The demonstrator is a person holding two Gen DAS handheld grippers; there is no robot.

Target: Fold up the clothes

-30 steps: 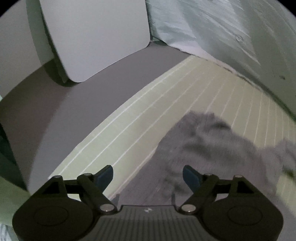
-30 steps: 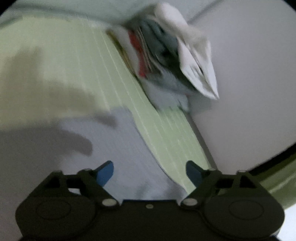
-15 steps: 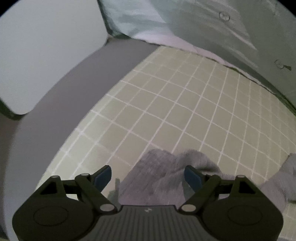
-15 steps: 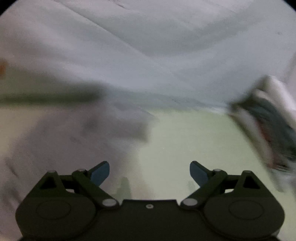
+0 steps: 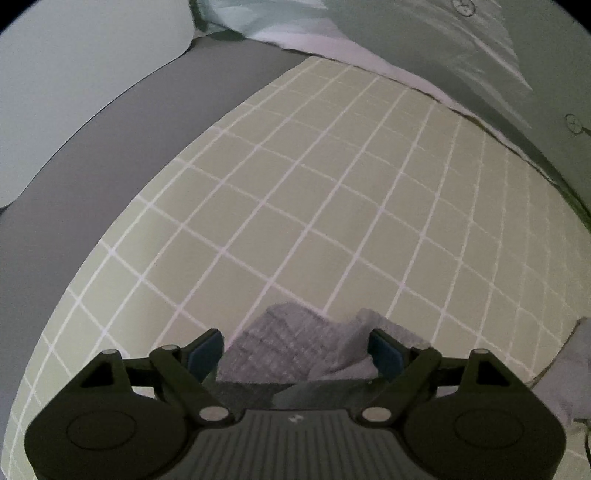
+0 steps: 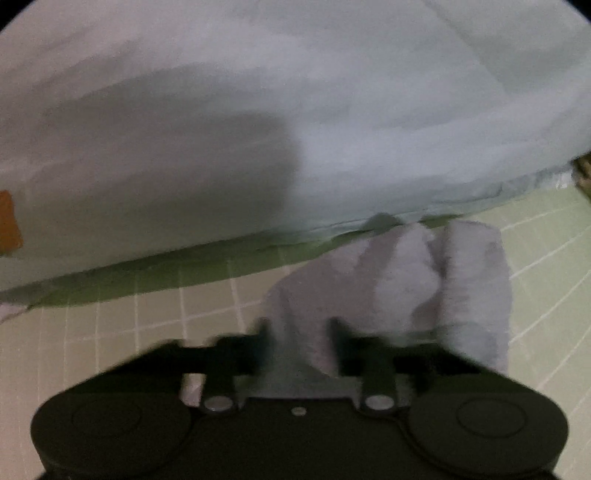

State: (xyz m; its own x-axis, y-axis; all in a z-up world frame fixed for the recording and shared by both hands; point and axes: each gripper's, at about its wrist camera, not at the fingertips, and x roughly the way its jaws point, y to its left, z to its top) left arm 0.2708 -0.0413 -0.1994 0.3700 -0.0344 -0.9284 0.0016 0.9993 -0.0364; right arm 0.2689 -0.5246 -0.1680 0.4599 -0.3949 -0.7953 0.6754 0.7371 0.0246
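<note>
Two black two-finger claws are counted, the left claw [image 5: 295, 350] and the right claw [image 6: 299, 343], one in each wrist view. One grey knitted garment [image 5: 291, 347] is seen on one pale green sheet with a white grid [image 5: 332, 206]. One pale bluish-white quilt [image 6: 332, 110] is counted, and two small round buttons [image 5: 463, 4] on it.
</note>
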